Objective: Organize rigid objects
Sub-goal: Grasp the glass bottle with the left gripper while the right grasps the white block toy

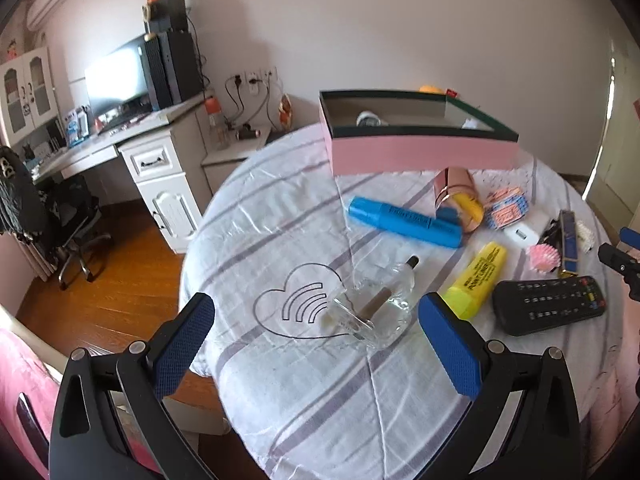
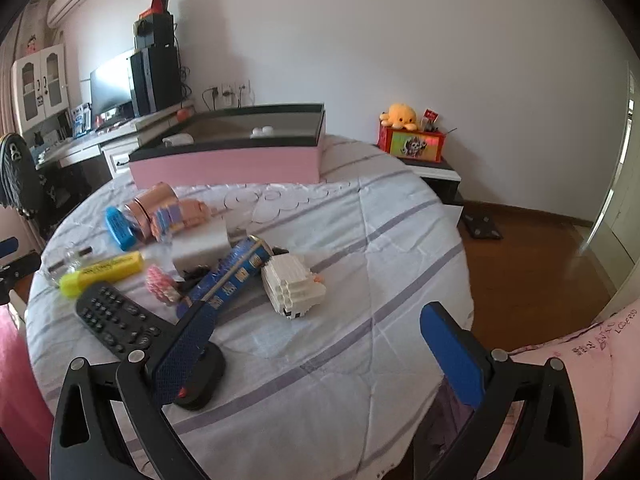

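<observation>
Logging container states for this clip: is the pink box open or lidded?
Open. The pink box has no lid on it; both wrist views look past its dark rim onto the inner floor, where a few small white items lie.

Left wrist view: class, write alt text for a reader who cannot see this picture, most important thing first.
The open left gripper hovers over a clear glass bottle lying on a striped bedsheet. Beyond it lie a yellow highlighter, a blue highlighter and a black remote, with an open pink box at the back.
</observation>
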